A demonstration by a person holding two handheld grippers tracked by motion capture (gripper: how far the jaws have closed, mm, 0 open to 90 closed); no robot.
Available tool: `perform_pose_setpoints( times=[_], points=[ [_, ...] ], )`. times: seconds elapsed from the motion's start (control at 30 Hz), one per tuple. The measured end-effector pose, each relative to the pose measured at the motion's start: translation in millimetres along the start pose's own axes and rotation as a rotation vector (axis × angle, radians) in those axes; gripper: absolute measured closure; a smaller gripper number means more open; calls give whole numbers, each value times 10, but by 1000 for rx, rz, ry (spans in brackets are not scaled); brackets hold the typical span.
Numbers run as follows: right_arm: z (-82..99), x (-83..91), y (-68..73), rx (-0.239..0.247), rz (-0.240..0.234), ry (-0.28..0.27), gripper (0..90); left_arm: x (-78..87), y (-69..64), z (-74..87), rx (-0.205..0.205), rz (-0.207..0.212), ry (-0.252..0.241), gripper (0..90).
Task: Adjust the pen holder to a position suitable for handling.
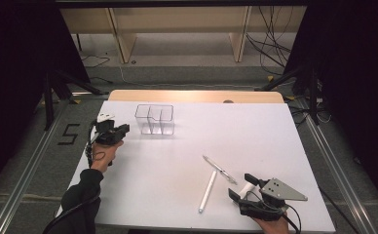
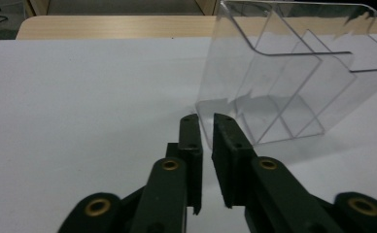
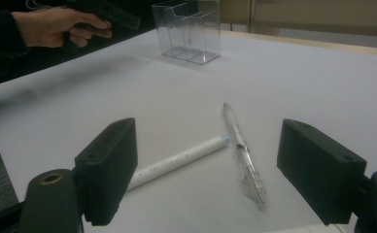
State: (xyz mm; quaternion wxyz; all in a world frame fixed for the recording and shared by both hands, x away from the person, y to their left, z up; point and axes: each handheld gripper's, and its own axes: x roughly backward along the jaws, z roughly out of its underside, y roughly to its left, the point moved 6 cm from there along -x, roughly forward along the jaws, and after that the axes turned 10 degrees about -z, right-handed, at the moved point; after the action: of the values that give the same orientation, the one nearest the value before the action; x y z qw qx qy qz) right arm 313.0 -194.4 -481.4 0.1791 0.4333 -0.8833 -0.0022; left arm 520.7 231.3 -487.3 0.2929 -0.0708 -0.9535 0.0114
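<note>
Clear plastic organizer [image 1: 154,119] stands at the counter's [image 1: 177,195] far left; light, stiff, slippery, best pinched at a wall. Left gripper [image 2: 206,127] jaws nearly together beside it, empty; right gripper [image 3: 206,167] jaws apart.

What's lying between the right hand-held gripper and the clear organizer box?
Two pens: a white marker and a clear pen, touching at their tips. Beyond them toward the clear organizer box, the high view shows bare table.

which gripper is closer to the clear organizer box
Left. The left gripper sits just beside the clear organizer box; the right gripper is far off by the pens.
</note>
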Motion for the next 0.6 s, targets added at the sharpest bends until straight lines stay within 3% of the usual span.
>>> perform_pose_setpoints(
  times=[0.1,0.6],
  points=[
    [-4,3,4,1,-3,-5,234,-119,39,-21,18,-7,11,888],
    [1,1,1,3,-7,1,234,-467,4,-160,18,-16,15,891]
  ],
)
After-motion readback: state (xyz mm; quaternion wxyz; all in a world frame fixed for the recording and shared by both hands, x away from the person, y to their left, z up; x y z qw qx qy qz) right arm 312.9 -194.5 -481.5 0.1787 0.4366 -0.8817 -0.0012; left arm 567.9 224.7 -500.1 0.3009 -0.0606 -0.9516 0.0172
